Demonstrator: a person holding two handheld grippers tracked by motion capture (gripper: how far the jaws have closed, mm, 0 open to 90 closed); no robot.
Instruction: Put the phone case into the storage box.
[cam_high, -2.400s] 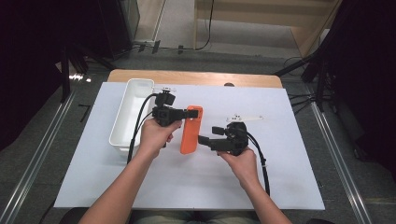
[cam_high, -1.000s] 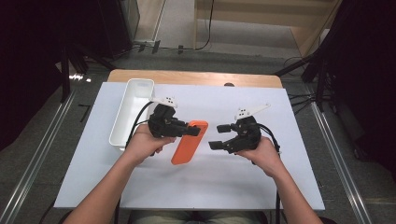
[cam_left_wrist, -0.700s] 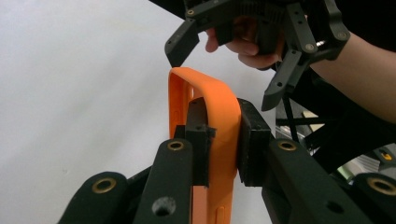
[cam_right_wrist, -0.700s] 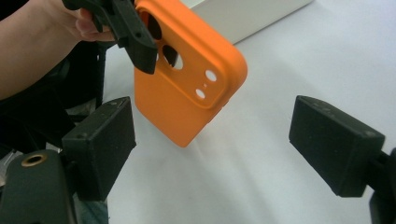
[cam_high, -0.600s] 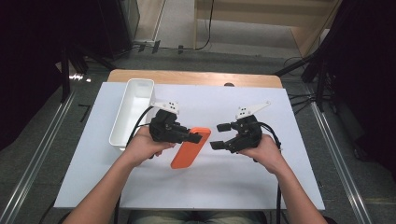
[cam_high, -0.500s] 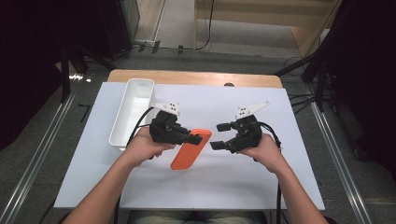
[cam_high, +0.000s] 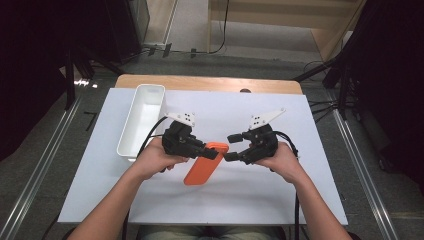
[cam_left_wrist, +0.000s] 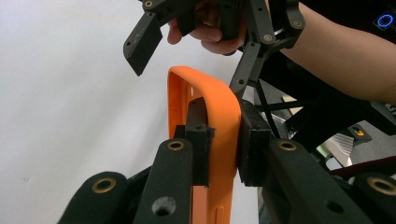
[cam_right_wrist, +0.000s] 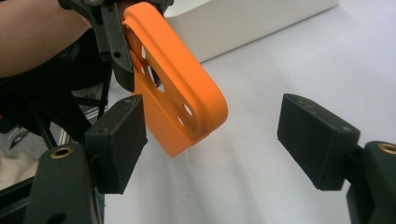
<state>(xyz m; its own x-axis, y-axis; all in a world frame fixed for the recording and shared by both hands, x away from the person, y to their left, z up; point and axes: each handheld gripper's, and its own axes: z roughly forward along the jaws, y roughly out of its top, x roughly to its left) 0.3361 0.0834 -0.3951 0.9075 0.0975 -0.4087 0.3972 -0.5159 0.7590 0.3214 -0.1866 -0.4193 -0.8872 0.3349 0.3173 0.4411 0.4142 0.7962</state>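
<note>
Your left gripper (cam_high: 212, 152) is squeezing the orange phone case (cam_high: 202, 165) by one side wall, holding it tilted over the middle of the white worktop (cam_high: 310, 200). Your right gripper (cam_high: 231, 146) is sitting just beside the case's top end with its jaws apart; they have just been closing a bit, with the case corner between them, not pressed. The long white tray (cam_high: 142, 117) is lying behind your left hand (cam_high: 152, 160), out of the way.

Orange case (cam_right_wrist: 187, 93) between parted right claw (cam_right_wrist: 210, 140), white tray (cam_right_wrist: 261, 18)
</note>
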